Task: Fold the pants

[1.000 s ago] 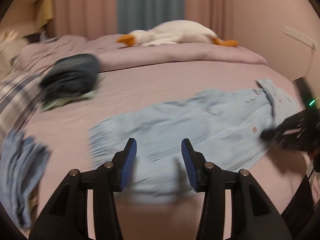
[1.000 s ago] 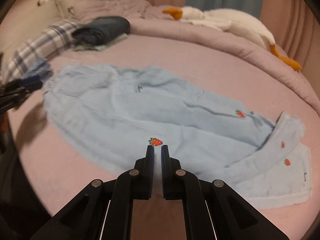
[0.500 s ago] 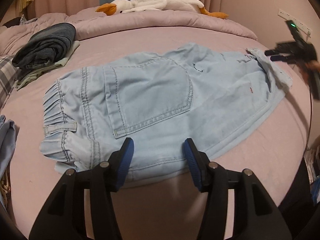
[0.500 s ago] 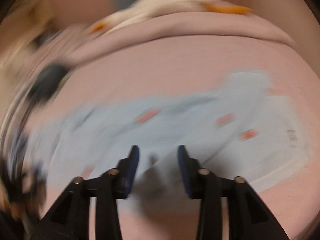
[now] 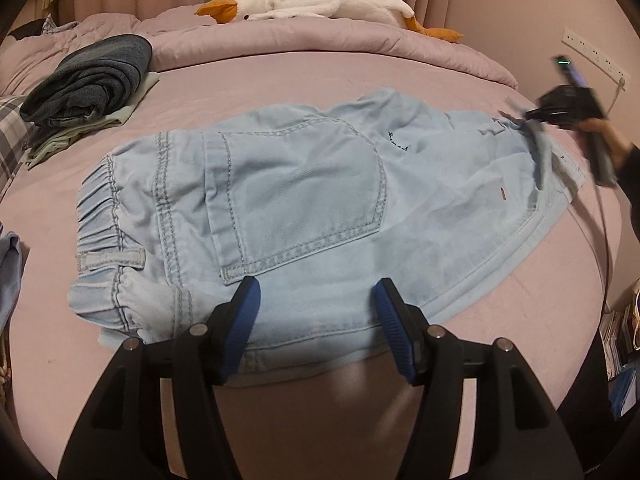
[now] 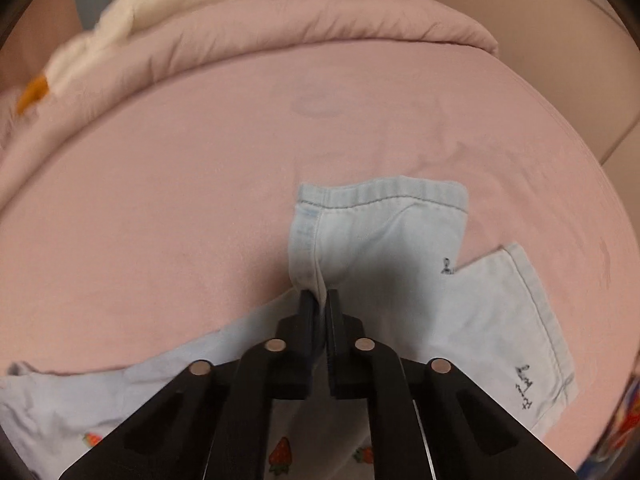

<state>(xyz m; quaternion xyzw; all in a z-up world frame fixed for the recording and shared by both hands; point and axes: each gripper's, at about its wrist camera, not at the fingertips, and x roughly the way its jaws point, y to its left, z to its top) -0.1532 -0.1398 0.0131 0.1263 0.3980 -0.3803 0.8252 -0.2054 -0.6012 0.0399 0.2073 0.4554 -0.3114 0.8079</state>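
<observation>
Right tool (image 6: 321, 300) is pinching pale denim pants' (image 5: 312, 216) hem | left tool (image 5: 316, 312) is hovering open over waistband side, holding nothing | advice: grip seam squarely before folding.

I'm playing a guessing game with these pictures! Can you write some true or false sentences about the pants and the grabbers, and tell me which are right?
1. The right gripper is pinching the light blue pants at the leg end. True.
2. The left gripper is squeezing the waistband. False: its jaws are open, hovering over the near edge.
3. A plush goose lies on the bed. True.
4. The dark folded jeans sit on top of the light blue pants. False: they lie apart, farther back.
5. The pants have strawberries on them. True.
</observation>
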